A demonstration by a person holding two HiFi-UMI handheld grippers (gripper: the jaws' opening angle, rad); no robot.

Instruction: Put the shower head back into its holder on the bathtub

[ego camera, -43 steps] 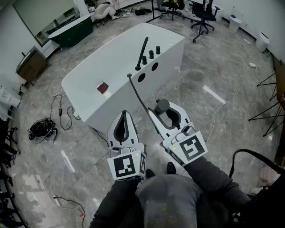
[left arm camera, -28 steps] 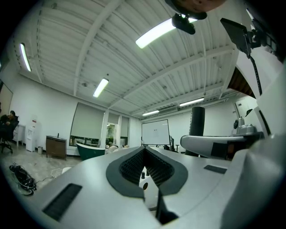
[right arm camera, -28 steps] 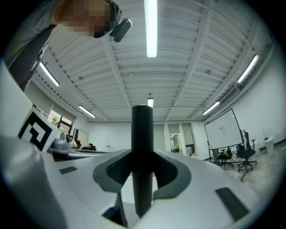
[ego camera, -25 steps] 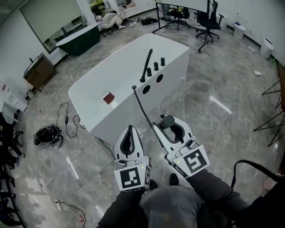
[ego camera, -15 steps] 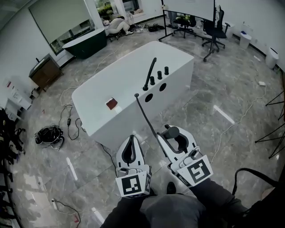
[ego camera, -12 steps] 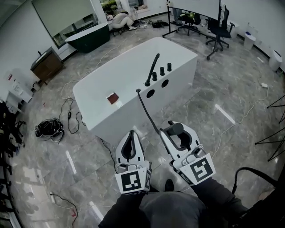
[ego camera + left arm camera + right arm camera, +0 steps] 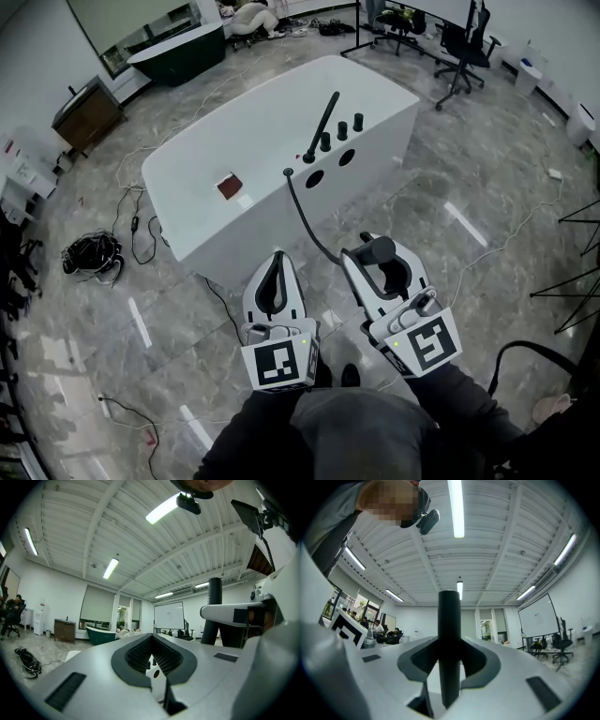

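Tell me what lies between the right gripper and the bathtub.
In the head view, the black hose runs from the shower head in the right gripper up to the rim of the bathtub.

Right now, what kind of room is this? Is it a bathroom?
Probably not a home bathroom, more like a big workshop or lab hall. The white bathtub stands alone on a marble floor, with an office chair behind it and a cable bundle nearby.
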